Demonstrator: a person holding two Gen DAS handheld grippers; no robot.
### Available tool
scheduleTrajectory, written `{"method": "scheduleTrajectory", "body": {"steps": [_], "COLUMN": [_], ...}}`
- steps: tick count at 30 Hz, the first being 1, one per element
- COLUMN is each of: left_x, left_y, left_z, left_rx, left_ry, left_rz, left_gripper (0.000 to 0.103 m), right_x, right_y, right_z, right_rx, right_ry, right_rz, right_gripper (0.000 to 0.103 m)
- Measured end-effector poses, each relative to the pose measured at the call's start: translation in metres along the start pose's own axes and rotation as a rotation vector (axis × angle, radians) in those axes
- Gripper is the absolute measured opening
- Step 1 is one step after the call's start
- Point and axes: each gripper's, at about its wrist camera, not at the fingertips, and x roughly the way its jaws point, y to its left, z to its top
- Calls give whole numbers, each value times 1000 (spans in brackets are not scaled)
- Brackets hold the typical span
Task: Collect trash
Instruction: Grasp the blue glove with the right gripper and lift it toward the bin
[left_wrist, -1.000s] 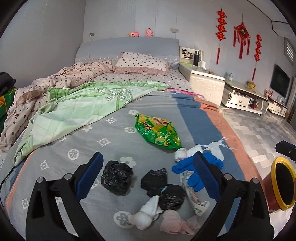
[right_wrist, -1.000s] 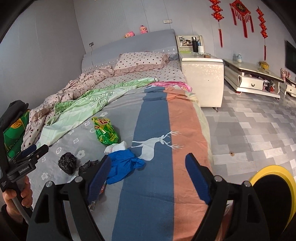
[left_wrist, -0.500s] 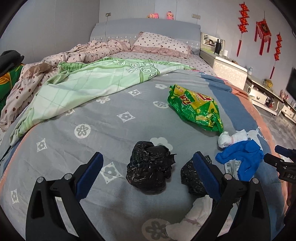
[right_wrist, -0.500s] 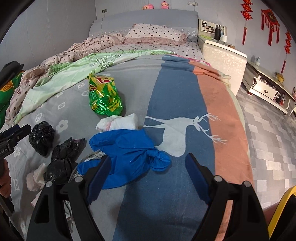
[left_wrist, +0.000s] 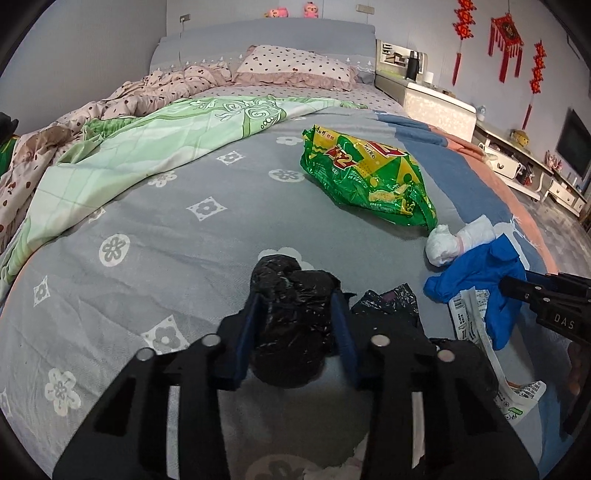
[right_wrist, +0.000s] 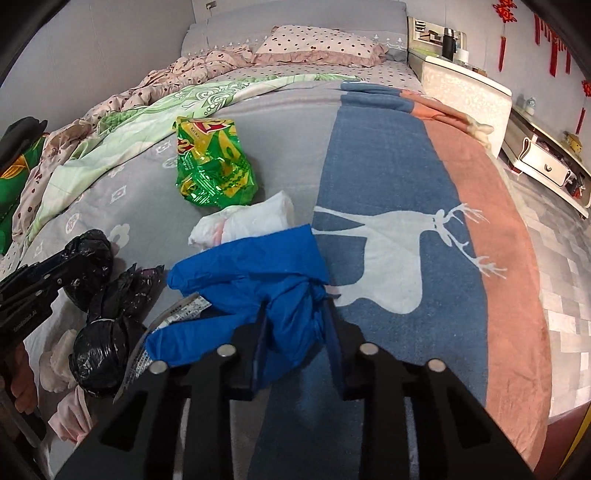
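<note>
Trash lies on a grey flowered bedspread (left_wrist: 155, 236). My left gripper (left_wrist: 295, 299) is closing, and its blue pads press both sides of a crumpled black bag (left_wrist: 291, 332) that rests on the bed. My right gripper (right_wrist: 295, 306) is also closing, and its pads squeeze the knotted part of a blue glove (right_wrist: 255, 269). Loose nearby are a green snack bag (left_wrist: 369, 177), a white wad (left_wrist: 454, 240), a second black bag (left_wrist: 388, 302), a tied black bag (right_wrist: 99, 358) and a printed paper wrapper (left_wrist: 476, 325).
A green quilt (left_wrist: 147, 147), a spotted duvet and a pillow (left_wrist: 295, 70) cover the far half of the bed. A white nightstand (left_wrist: 436, 107) stands at the bed's right. Tiled floor (right_wrist: 565, 258) lies beyond the orange blanket edge, with a dark red bin's edge (right_wrist: 561, 435) at the corner.
Both grippers came down close to the bed and went from wide open to closed: the left one around the black bag, the right one around the blue glove.
</note>
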Motion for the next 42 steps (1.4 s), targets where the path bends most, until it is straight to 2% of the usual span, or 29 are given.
{"method": "scheduleTrajectory", "body": {"steps": [1, 4, 7, 19, 26, 34, 42], "left_x": [-1, -5, -15, -85, -136, -201, -260], "left_y": [0, 2, 7, 11, -1, -41, -118], "left_z": [0, 0, 3, 15, 21, 35, 53], "left_rx": [3, -2, -16, -23, -23, 4, 80], "left_ry": [-5, -14, -31, -127, -188, -275, -356], "left_rz": [1, -1, -10, -7, -31, -100, -217], "left_gripper": [26, 17, 13, 12, 12, 12, 12], "right_x": [-1, -7, -26, -122, -183, -263, -335], "right_y": [0, 0, 0, -11, -22, -50, -93], "right_z": [-1, -2, -3, -8, -20, -38, -58], "right_rx": [-1, 15, 22, 69, 87, 116, 165], "right_ry": [-1, -16, -64, -195, -272, -390, -489], "right_rz": [0, 12, 23, 65, 49, 17, -48], "right_gripper": [20, 14, 13, 13, 13, 13, 13]}}
